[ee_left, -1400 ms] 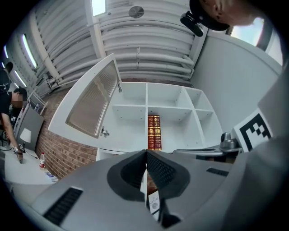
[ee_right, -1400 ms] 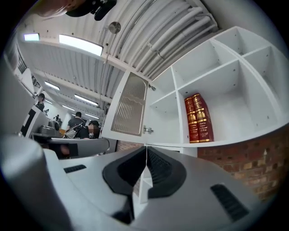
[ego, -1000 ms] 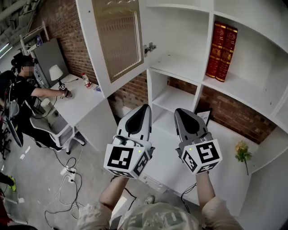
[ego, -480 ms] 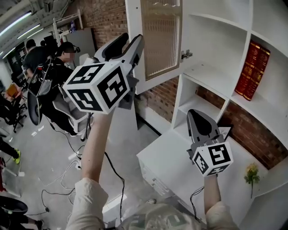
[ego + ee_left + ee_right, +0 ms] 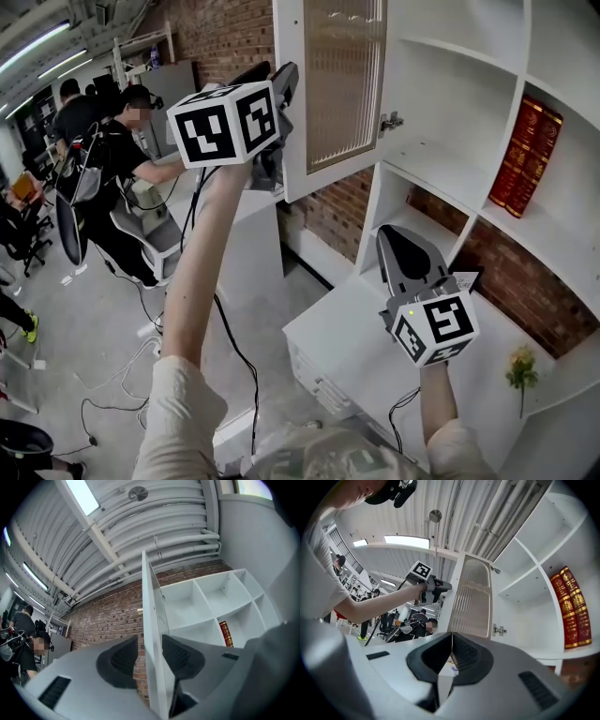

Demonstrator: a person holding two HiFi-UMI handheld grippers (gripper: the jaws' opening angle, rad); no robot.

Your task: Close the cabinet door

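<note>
Now: left gripper (image 5: 150, 651) jaws wide apart, straddling free edge of cabinet door (image 5: 342, 84), pads not clamped. Right gripper (image 5: 451, 641) jaws together, empty, low by shelves. Door stands swung wide from cabinet (image 5: 441, 159). Nothing closed yet; likely whole swing shut left.

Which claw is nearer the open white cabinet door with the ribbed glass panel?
Left. The left claw straddles the free edge of the white cabinet door, jaws apart on either side of it. The right claw hangs lower, shut, well clear of it.
</note>
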